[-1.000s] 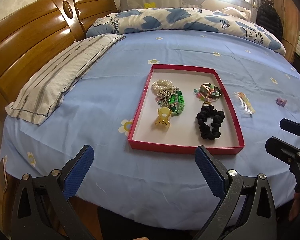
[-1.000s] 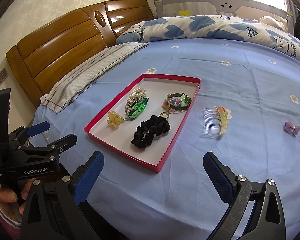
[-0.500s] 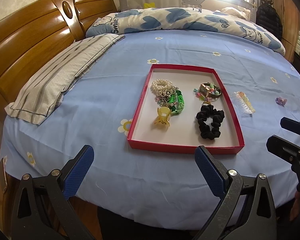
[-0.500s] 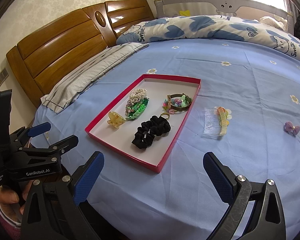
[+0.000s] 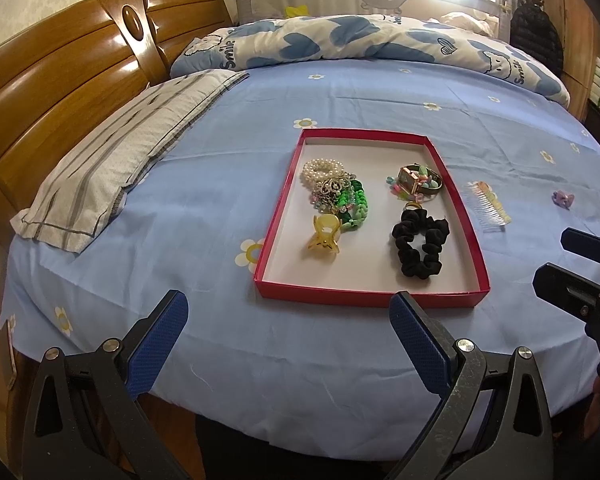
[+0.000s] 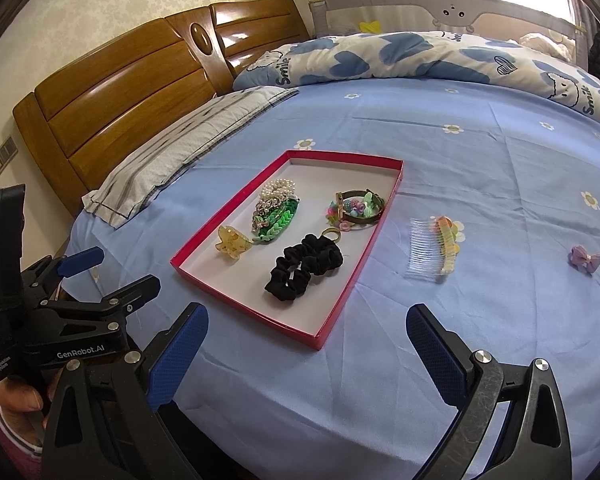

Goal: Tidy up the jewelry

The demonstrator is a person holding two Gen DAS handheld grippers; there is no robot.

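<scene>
A red-rimmed tray [image 5: 374,297] [image 6: 256,312] lies on the blue bed sheet. It holds a black scrunchie [image 5: 420,246] [image 6: 305,266], a yellow claw clip [image 5: 325,236] [image 6: 233,242], green and pearl bracelets [image 5: 342,192] [image 6: 276,212] and a watch with small clips [image 5: 418,182] [image 6: 358,206]. A clear comb [image 5: 487,208] [image 6: 434,246] and a purple bow [image 5: 563,200] [image 6: 584,258] lie on the sheet right of the tray. My left gripper [image 5: 288,334] [image 6: 112,276] is open and empty before the tray's near edge. My right gripper [image 6: 306,346] [image 5: 564,258] is open and empty, nearer the tray's right corner.
A striped pillow [image 5: 128,152] lies left against the wooden headboard [image 5: 60,80]. A blue-and-white quilt [image 5: 360,42] is bunched at the far side. The bed's near edge [image 5: 300,432] runs just under both grippers.
Both grippers have crept slightly nearer the tray. Nothing was picked up or moved.
</scene>
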